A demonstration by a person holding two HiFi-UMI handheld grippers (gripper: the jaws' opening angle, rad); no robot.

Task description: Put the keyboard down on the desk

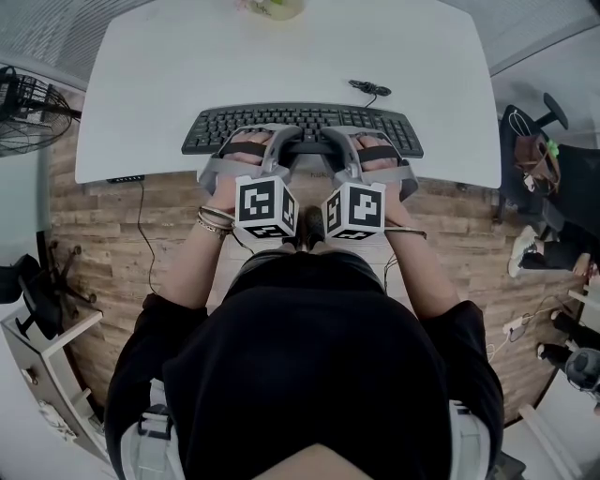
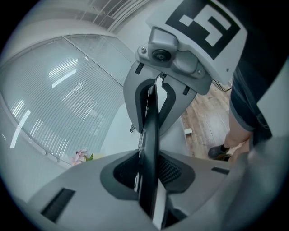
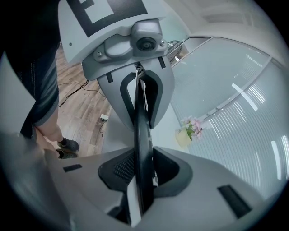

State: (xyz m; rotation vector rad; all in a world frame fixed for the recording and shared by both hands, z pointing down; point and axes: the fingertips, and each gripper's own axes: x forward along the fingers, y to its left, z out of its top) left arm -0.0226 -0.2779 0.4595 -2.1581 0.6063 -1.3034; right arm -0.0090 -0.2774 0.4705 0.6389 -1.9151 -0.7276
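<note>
A black keyboard (image 1: 300, 122) lies along the near edge of the white desk (image 1: 281, 56). Whether it rests on the desk or hangs just above it, I cannot tell. My left gripper (image 1: 249, 150) is shut on the left part of its near edge. My right gripper (image 1: 369, 150) is shut on the right part. In the left gripper view the keyboard (image 2: 149, 149) runs edge-on between the pads of the left gripper (image 2: 149, 178) toward the right gripper (image 2: 180, 67). In the right gripper view the keyboard (image 3: 142, 149) is clamped the same way in the right gripper (image 3: 142, 176), facing the left gripper (image 3: 131, 58).
The keyboard's cable (image 1: 370, 89) curls on the desk behind it. A small pot of flowers (image 1: 272, 7) stands at the far edge. A fan (image 1: 23, 108) stands on the wooden floor at the left, and bags and clutter (image 1: 534, 159) are at the right.
</note>
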